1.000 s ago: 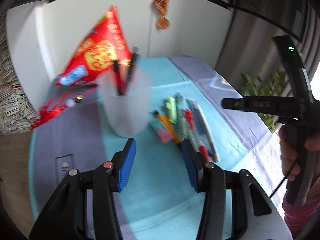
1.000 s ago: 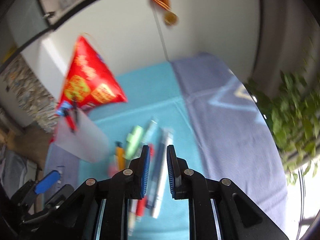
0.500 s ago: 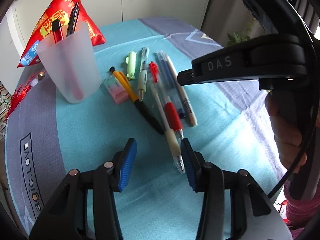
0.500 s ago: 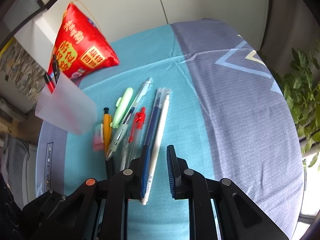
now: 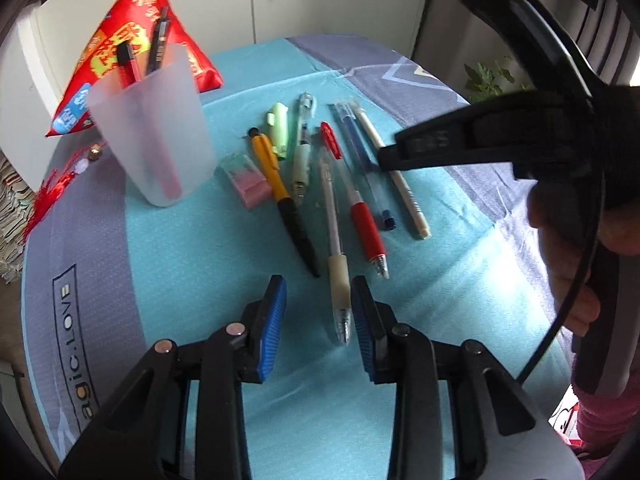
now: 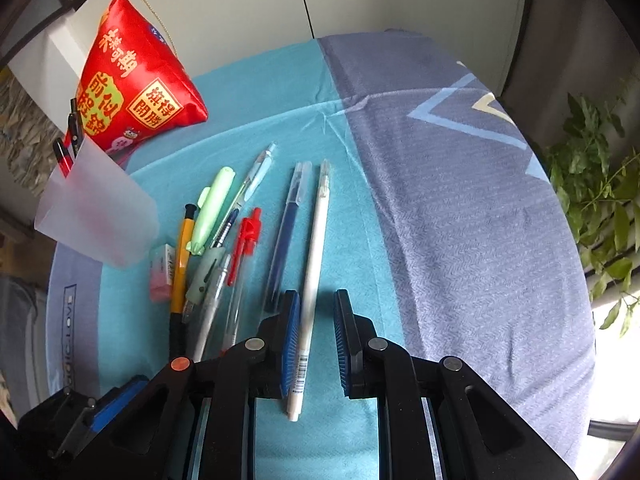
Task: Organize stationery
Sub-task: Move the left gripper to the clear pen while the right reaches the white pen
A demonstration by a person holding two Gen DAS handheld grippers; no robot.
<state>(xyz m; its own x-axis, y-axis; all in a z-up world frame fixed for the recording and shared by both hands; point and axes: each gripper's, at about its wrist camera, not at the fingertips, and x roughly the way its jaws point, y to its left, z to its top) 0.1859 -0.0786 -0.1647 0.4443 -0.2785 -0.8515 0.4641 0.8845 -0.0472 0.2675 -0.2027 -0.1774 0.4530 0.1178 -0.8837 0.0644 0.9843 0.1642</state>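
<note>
White was the colour that mattered: the slim white pen (image 6: 313, 280) lay right between the blue pads of the right gripper (image 6: 317, 344), whose jaws stood apart on either side of it, not clamped on anything. The pen's long axis ran pretty much straight along the fingers, tip end under the jaws and the far end pointing away toward the wall, so a squeeze would catch it across its width. It sat closer to the left pad than the right one, honestly, so I'd guess a tiny sideways nudge before closing. I couldn't tell whether the pads were down at cloth level or a bit above.

The left gripper (image 5: 319, 322) was apart too and held nothing; the clear pen with the pale rubber grip (image 5: 335, 248) lay just inside its right pad, also running lengthwise away from it. So each hand had its own nearest pen.

Further out was the rest of the row on the teal cloth (image 6: 256, 100): dark blue pen (image 6: 285, 240), red-grip pen (image 5: 352, 200), orange-and-black pen (image 5: 282, 196), green highlighter (image 6: 210, 208), pink eraser (image 5: 243, 180). Beyond those, off to the left, stood the frosted cup (image 5: 154, 136), upright with two pens in it already, well apart from the white pen. Looked like the drop-off spot to me.
</note>
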